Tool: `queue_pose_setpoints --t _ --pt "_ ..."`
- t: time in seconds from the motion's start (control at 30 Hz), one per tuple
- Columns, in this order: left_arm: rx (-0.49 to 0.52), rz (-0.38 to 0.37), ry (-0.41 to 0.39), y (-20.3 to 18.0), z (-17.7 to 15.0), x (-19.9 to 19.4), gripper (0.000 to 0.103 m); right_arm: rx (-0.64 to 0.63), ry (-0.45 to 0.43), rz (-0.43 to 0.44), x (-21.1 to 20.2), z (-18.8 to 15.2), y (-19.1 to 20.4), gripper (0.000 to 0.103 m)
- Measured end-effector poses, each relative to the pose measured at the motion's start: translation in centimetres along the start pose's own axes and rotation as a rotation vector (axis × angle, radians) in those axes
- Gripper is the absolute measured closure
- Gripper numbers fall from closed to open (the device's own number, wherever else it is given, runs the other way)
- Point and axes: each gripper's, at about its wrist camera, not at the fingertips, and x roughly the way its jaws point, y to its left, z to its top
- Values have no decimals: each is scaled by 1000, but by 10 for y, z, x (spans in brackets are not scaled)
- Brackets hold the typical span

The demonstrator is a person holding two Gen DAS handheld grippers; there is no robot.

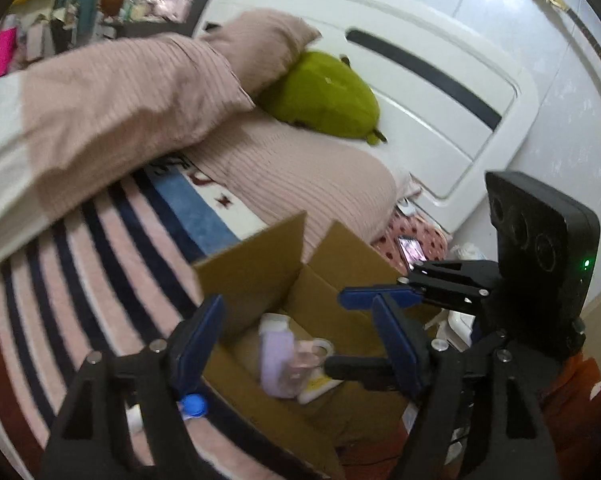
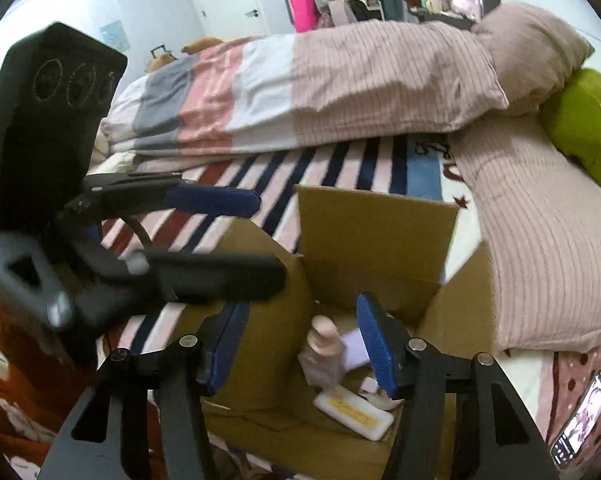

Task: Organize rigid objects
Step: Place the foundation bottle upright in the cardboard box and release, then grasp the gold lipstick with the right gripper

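Both tools over the cardboard box (image 1: 260, 276) on the bed; frames are motion-blurred.

Left tool (image 1: 300, 344): jaws spread wide, nothing between them. Blue pads (image 1: 198, 336) frame the box opening. Just ahead and below, inside the box: a lavender bottle (image 1: 275, 364) lying on its side, a clear pinkish bottle (image 1: 302, 364) touching its right side, and a white flat container with yellow label (image 1: 318, 386) under them. A blue cap (image 1: 193, 404) shows just beside the left finger's base, outside the box. Right tool enters from the right of this view with its fingers well apart, upper blue finger above the box rim, lower black finger reaching into the box near the bottles.

Right tool (image 2: 300, 348): jaws apart, gripping nothing. Straight ahead between the fingers sits the clear bottle with beige cap (image 2: 320, 344), lavender bottle (image 2: 354, 346) partly hidden behind the right pad (image 2: 374, 344). White labelled container (image 2: 354, 410) lies lower, near the right finger's base. Left tool crosses from the left, above the box's left flap (image 2: 260, 264).

Beyond the box: striped blanket (image 1: 112, 248), pink ribbed duvet (image 2: 380, 80), green plush (image 1: 324, 96) against the white headboard (image 1: 420, 60). A phone (image 2: 582, 420) lies on the bed to the right of the right tool.
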Motion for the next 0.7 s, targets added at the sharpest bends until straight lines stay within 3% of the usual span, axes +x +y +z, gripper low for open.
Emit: queue_pose_setpoints --t 0.23,0.4,0.53,0.63,0.7 --pt "-57 146 -124 40 -34 -81 29 -114 -53 74 2 11 72 51" --pt "-116 250 -161 82 -76 -124 24 -192 3 146 40 8 136 51" --pt "-170 301 -167 115 -113 -138 24 -189 65 186 85 -1 160 51" --pt "-214 320 -156 136 -143 -140 23 -145 124 157 128 -16 161 51" --pt "-242 309 -142 149 -163 -136 23 -133 139 54 158 -27 153 50"
